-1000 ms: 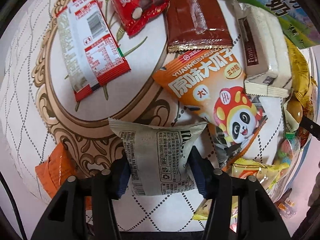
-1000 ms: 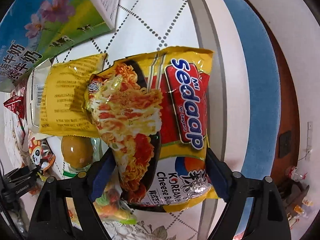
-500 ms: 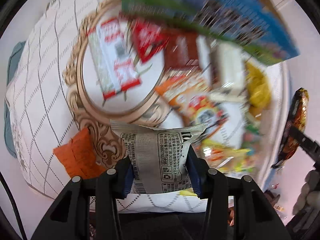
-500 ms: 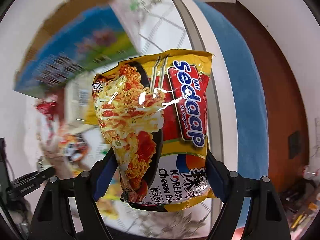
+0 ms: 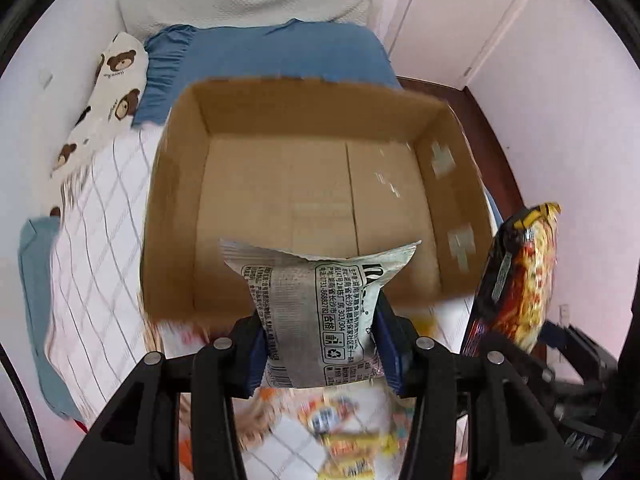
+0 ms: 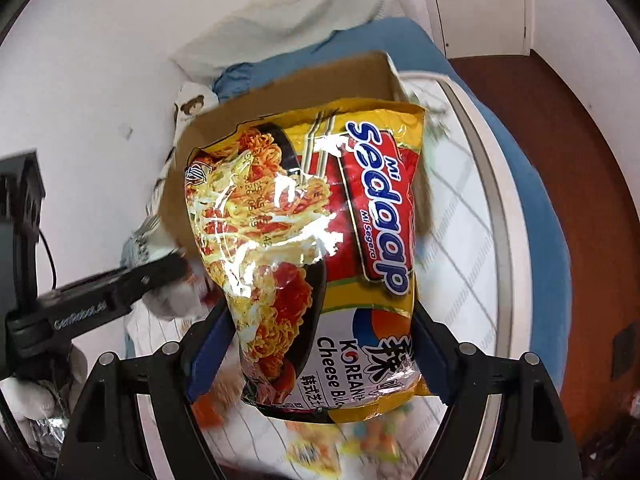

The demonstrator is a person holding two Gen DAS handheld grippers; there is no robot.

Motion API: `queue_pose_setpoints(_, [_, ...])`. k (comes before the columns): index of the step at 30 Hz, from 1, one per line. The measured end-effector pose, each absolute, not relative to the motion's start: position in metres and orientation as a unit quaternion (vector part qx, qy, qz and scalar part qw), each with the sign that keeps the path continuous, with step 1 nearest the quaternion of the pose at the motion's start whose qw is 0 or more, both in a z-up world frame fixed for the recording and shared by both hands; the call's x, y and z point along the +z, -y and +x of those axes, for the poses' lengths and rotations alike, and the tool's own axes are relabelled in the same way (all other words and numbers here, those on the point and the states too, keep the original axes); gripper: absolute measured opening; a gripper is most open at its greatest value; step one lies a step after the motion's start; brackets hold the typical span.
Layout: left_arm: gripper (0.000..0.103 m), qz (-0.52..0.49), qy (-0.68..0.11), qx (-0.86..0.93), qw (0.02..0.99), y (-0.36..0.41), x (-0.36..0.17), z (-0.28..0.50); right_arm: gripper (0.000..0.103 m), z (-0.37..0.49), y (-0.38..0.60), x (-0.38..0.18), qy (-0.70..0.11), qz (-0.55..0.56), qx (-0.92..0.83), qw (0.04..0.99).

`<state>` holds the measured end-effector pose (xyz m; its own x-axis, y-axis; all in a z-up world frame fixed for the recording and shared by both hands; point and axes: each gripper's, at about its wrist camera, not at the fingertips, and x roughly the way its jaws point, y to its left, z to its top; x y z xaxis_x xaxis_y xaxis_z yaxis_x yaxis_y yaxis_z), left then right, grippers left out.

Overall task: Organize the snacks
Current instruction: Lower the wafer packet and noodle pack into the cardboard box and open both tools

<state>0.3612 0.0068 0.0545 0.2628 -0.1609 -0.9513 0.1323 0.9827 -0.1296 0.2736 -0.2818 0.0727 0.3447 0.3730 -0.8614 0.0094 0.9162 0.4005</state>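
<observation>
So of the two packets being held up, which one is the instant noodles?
The yellow-and-red Mi Sedaap noodle packet in the right gripper; the left gripper grips a smaller grey packet printed with black text.

You face a bed [image 5: 280,52] with a blue sheet at the upper middle, a bear-print pillow [image 5: 108,92] at upper left, pale walls [image 5: 560,112], a white door [image 5: 452,12] at upper right, and brown floor [image 6: 580,160].
</observation>
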Motion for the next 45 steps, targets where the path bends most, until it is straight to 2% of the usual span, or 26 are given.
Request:
queue_pose_setpoints(2, [0.044, -0.012, -0.606, -0.091, 0.790, -0.002, 0.055, 0.389, 0.084, 0.300, 0.278, 0.073, -0.564, 0.168, 0.109, 0.801])
queue_pose_setpoints(9, [0.044, -0.014, -0.645, -0.076, 0.760, 0.001, 0.000, 0.486, 0.084, 0.389, 0.275, 0.048, -0.600, 0.148, 0.084, 0.782])
queue_pose_setpoints(22, [0.045, -0.024, -0.709, -0.092, 0.699, 0.011, -0.082, 0.550, 0.084, 0.474, 0.240, -0.048, -0.669, 0.102, 0.062, 0.734])
queue_pose_setpoints(24, [0.052, -0.025, -0.706, -0.092, 0.702, 0.012, -0.084, 0.553, 0.085, 0.479, 0.229, -0.053, -0.680, 0.106, 0.066, 0.723])
queue_pose_setpoints(26, [0.091, -0.016, -0.698, -0.087, 0.711, 0.011, -0.084, 0.555, 0.095, 0.484, 0.229, -0.058, -0.686, 0.102, 0.062, 0.718])
queue_pose_setpoints(27, [0.095, -0.013, -0.693, -0.084, 0.716, 0.011, -0.082, 0.554, 0.097, 0.486, 0.229, -0.056, -0.682, 0.103, 0.067, 0.721])
queue_pose_setpoints(34, [0.095, -0.027, -0.675, -0.076, 0.734, -0.001, -0.064, 0.543, 0.098, 0.477, 0.227, -0.039, -0.669, 0.084, 0.060, 0.736])
queue_pose_setpoints(45, [0.095, -0.012, -0.608, -0.049, 0.792, -0.025, -0.013, 0.482, 0.098, 0.398, 0.246, 0.034, -0.628, 0.075, 0.042, 0.773])
